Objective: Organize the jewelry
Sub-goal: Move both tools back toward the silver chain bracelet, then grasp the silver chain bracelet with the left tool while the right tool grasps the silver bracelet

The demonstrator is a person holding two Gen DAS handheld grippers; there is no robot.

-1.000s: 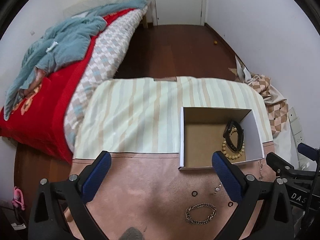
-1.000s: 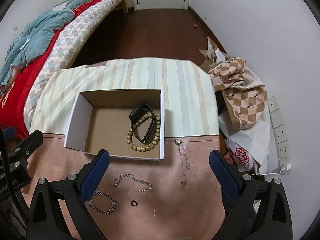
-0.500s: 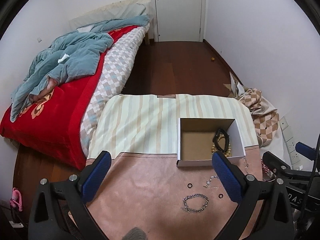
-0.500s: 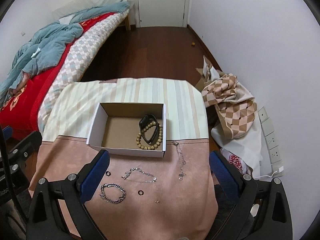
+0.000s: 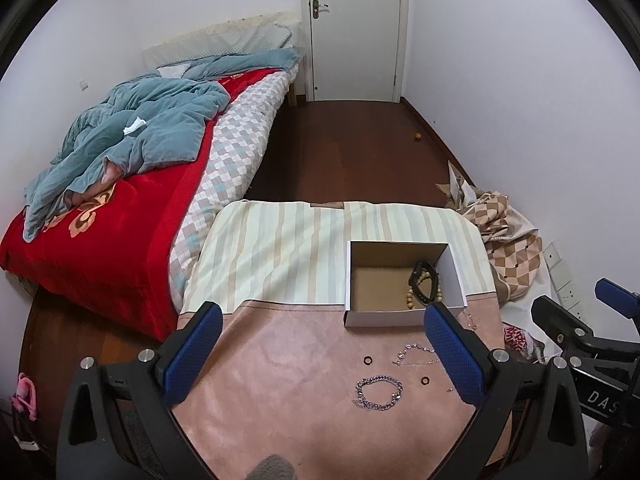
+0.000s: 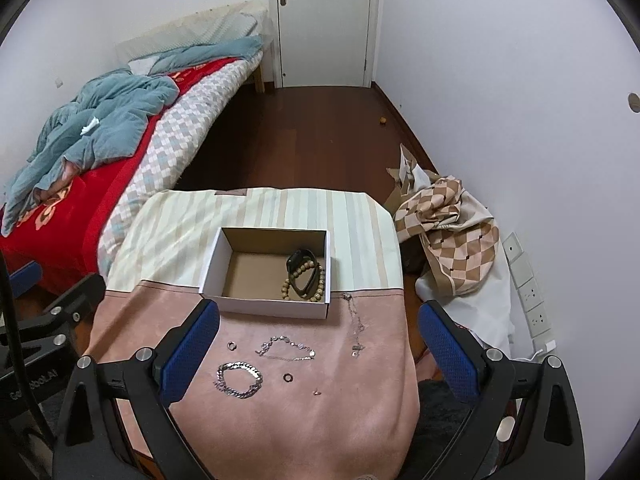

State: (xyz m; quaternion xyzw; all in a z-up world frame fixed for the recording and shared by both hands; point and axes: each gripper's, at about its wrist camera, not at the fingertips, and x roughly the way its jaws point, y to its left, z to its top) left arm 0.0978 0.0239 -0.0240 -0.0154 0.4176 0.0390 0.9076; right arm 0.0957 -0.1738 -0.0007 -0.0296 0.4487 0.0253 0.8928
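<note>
A white cardboard box (image 6: 244, 304) (image 5: 384, 318) sits on the table, holding a black wristband (image 6: 302, 274) (image 5: 422, 286) and a wooden bead bracelet (image 6: 316, 286). On the pink cloth in front of it lie a silver chain bracelet (image 6: 239, 380) (image 5: 378, 392), a thin silver bracelet (image 6: 286, 350) (image 5: 416, 354), a thin necklace (image 6: 354, 324), two dark rings (image 6: 287, 378) (image 6: 231, 346) and a tiny stud (image 6: 317, 392). My left gripper (image 5: 320, 356) and right gripper (image 6: 318, 354) hang open high above the cloth, holding nothing.
The table's far half is covered by a striped cloth (image 6: 280, 208). A bed with red blanket (image 5: 112, 220) and blue quilt stands to the left. Checked fabric (image 6: 448, 216) is piled by the right wall. Dark wooden floor leads to a white door (image 6: 326, 20).
Both grippers have risen and pulled back from the table, so the box and jewelry look smaller and more of the room shows. The jewelry has not moved.
</note>
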